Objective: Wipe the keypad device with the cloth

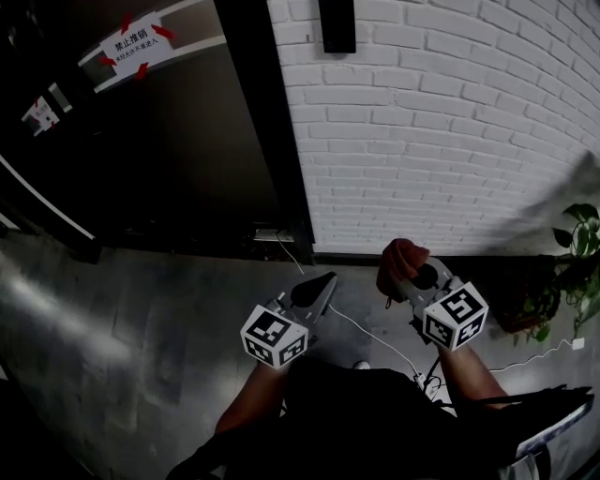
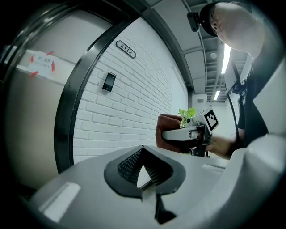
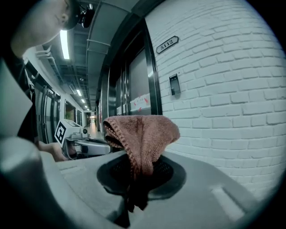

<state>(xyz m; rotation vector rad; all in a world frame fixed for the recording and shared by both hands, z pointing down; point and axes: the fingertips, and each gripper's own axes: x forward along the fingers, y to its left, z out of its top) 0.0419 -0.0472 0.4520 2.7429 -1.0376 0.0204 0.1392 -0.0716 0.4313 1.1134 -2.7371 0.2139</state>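
Observation:
The keypad device (image 1: 337,25) is a small dark panel high on the white brick wall; it also shows in the left gripper view (image 2: 108,82) and the right gripper view (image 3: 174,84). A brown cloth (image 1: 401,255) is bunched in my right gripper (image 1: 398,274), which is shut on it; the cloth (image 3: 143,129) drapes over the jaws and hides their tips. My left gripper (image 1: 327,280) is beside it on the left, shut and holding nothing, its pads meeting at the tip (image 2: 143,150). Both grippers are held low, well below the keypad and apart from the wall.
A black door frame (image 1: 267,122) stands left of the brick wall, with a glass door bearing a taped paper sign (image 1: 138,45). A number plate (image 2: 125,48) sits above the keypad. A potted plant (image 1: 577,253) stands at the right. A white cable (image 1: 375,339) lies on the floor.

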